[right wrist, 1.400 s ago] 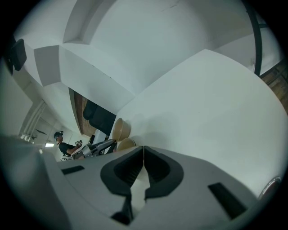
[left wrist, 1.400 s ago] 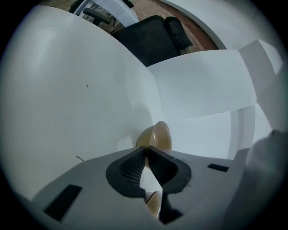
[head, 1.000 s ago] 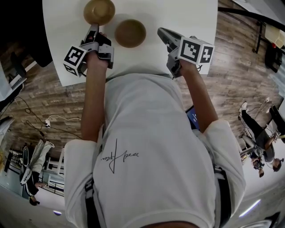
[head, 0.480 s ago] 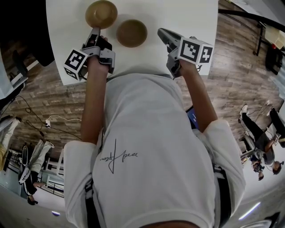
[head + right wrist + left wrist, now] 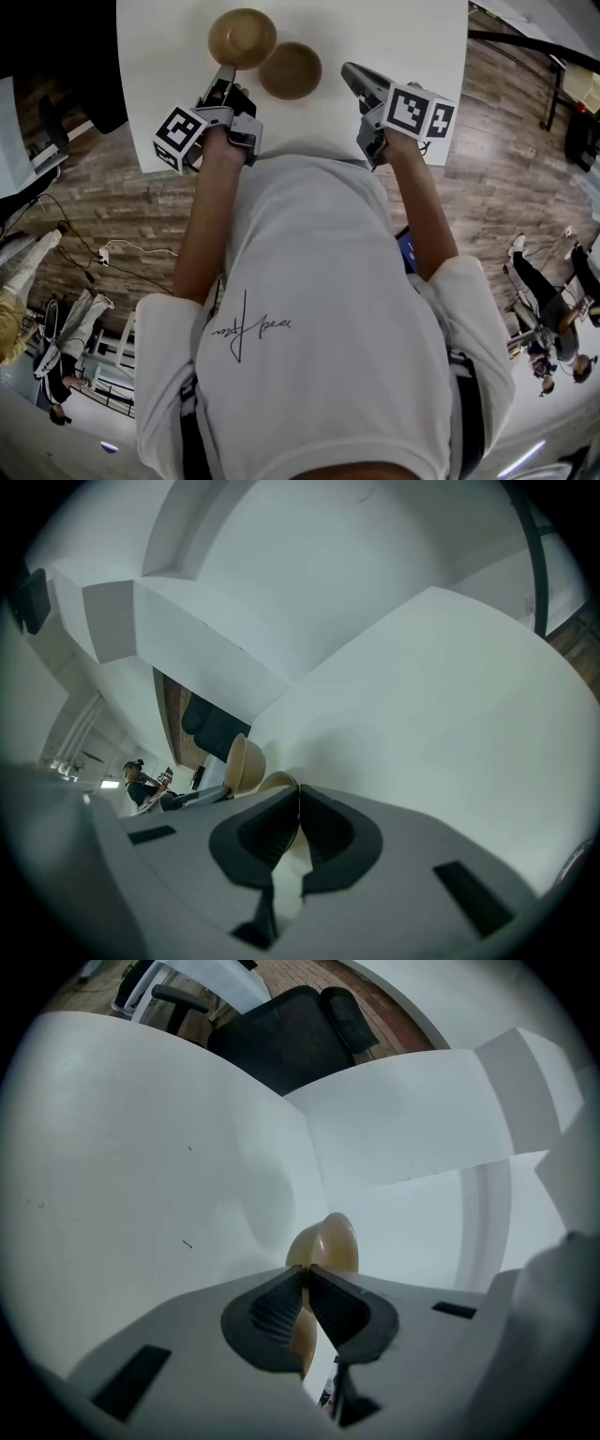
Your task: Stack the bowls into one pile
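Two brown bowls are on the white table [image 5: 403, 33]. The lighter bowl [image 5: 242, 37] is pinched at its near rim by my left gripper [image 5: 225, 75], which is shut on it. In the left gripper view this bowl [image 5: 330, 1241] shows edge-on, tilted and raised off the table, with the rim between the pads at my left gripper [image 5: 306, 1271]. The darker bowl [image 5: 290, 70] rests just to its right, and the two nearly touch. My right gripper [image 5: 350, 71] is shut and empty, right of the darker bowl. The right gripper view has my right gripper [image 5: 298, 797], the held bowl [image 5: 246, 764] and the other bowl [image 5: 278, 782].
A black office chair [image 5: 300, 1030] stands beyond the table's far edge. Wooden floor [image 5: 525, 122] surrounds the table, whose near edge runs just under both hands. The person's white shirt [image 5: 319, 328] fills the lower head view. Bystanders are at the picture's edges.
My left gripper has lifted the lighter bowl and carried it right, closer to the darker bowl. The right gripper has stayed put.
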A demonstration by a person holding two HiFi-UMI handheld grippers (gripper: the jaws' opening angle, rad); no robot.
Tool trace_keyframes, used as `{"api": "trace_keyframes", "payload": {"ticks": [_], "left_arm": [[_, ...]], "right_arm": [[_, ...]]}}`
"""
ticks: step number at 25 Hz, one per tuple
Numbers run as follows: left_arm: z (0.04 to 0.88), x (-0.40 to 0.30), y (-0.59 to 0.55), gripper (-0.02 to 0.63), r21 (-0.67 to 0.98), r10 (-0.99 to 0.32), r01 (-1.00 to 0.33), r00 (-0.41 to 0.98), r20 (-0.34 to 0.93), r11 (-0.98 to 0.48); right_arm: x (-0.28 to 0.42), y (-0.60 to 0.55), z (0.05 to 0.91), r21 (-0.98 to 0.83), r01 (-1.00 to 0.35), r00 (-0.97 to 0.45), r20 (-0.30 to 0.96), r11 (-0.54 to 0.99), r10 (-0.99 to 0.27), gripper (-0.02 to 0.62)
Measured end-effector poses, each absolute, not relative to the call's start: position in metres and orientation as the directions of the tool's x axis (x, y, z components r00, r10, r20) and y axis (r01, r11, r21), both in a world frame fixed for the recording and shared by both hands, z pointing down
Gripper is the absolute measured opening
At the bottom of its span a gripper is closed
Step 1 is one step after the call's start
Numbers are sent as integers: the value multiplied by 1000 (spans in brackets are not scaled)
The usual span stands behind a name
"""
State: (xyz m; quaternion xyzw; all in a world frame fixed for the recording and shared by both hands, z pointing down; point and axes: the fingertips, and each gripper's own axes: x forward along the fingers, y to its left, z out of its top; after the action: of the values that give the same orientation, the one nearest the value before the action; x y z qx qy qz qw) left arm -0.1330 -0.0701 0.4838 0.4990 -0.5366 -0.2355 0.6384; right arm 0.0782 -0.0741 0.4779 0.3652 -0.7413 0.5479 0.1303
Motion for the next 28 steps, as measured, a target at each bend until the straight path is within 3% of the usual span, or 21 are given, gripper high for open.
{"api": "trace_keyframes", "payload": {"ticks": [28], "left_arm": [[477,-82,-40,29,886,-774,-252,434,462,388]], "right_arm": [[83,-66,476,-711,-686,-701,592,151,-398,12]]}}
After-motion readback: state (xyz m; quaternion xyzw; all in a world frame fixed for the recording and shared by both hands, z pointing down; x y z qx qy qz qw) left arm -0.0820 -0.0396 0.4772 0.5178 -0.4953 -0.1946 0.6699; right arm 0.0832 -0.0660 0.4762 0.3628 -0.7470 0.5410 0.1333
